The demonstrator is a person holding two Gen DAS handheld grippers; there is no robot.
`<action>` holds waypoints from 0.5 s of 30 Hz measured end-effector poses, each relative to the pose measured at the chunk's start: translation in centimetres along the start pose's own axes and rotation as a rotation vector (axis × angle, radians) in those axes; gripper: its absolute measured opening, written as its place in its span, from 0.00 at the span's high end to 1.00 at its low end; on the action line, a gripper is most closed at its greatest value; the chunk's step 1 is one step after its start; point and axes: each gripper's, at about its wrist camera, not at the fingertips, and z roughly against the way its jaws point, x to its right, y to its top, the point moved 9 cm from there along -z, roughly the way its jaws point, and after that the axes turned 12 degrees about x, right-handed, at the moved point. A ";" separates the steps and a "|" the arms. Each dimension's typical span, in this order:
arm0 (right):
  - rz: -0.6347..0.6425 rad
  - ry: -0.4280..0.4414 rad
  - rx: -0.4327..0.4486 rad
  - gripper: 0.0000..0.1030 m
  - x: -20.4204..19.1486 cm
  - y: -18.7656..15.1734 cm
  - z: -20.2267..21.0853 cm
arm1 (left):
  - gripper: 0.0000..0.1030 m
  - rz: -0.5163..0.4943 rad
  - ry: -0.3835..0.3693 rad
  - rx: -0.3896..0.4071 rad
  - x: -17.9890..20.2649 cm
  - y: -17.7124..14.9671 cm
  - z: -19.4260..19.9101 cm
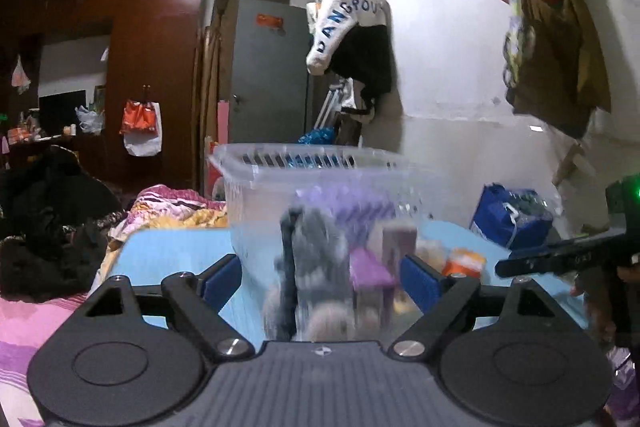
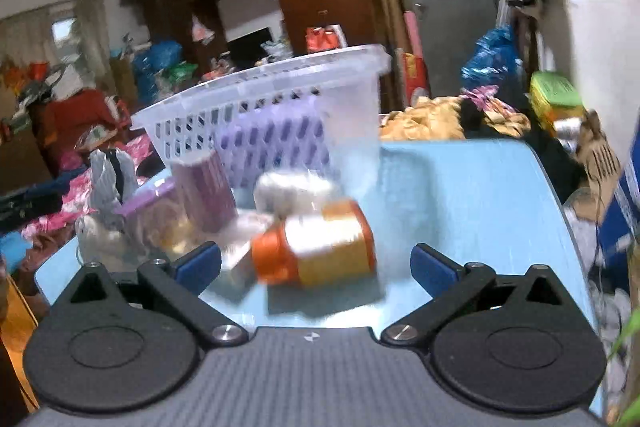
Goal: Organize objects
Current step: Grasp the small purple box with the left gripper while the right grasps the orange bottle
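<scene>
A clear plastic basket (image 1: 304, 183) (image 2: 280, 95) stands on a light blue table (image 1: 168, 251) (image 2: 460, 195). In front of it lie a grey plush toy (image 1: 316, 247) (image 2: 106, 183), a purple box (image 1: 372, 269), a maroon can (image 2: 206, 191) and an orange-capped bottle (image 2: 320, 243) (image 1: 464, 261) on its side. My left gripper (image 1: 322, 277) is open, the plush toy between its fingers. My right gripper (image 2: 316, 265) is open, the orange bottle between its fingers. The right gripper's side also shows at the right edge of the left wrist view (image 1: 560, 255).
A bed with a pink and yellow quilt (image 1: 172, 207) and dark clothes (image 1: 48, 227) lies left of the table. A blue bag (image 1: 512, 217) sits by the white wall. A brown wardrobe (image 1: 152, 59) and a grey door (image 1: 268, 75) stand behind. Clutter fills the room's far side (image 2: 80, 99).
</scene>
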 end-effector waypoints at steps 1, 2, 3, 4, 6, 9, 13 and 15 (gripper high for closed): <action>-0.006 -0.002 0.022 0.00 -0.2 -0.3 0.7 | 0.14 -0.007 0.005 0.004 -0.2 -0.1 0.2; -0.017 -0.011 0.046 0.00 -0.2 -0.4 1.1 | 0.14 -0.009 0.008 0.012 -0.1 -0.2 0.3; -0.024 -0.010 0.065 0.00 -0.3 -0.5 1.6 | 0.14 -0.006 0.003 0.020 0.1 -0.3 0.6; -0.036 -0.007 0.082 0.00 -0.3 -0.6 1.9 | 0.14 0.001 -0.008 0.031 0.3 -0.2 0.8; -0.055 -0.001 0.104 0.00 -0.5 -1.1 2.9 | 0.14 -0.005 -0.029 0.041 0.9 -0.2 1.3; -0.050 0.010 0.121 0.00 -0.9 -2.0 4.1 | 0.14 -0.052 -0.046 0.056 2.7 -0.4 1.9; -0.035 0.018 0.124 0.00 -1.5 -2.3 4.4 | 0.14 -0.065 -0.081 0.035 4.2 -1.5 2.2; -0.029 0.016 0.132 0.00 -1.4 -2.2 4.1 | 0.14 -0.083 -0.091 0.025 4.8 -2.2 2.0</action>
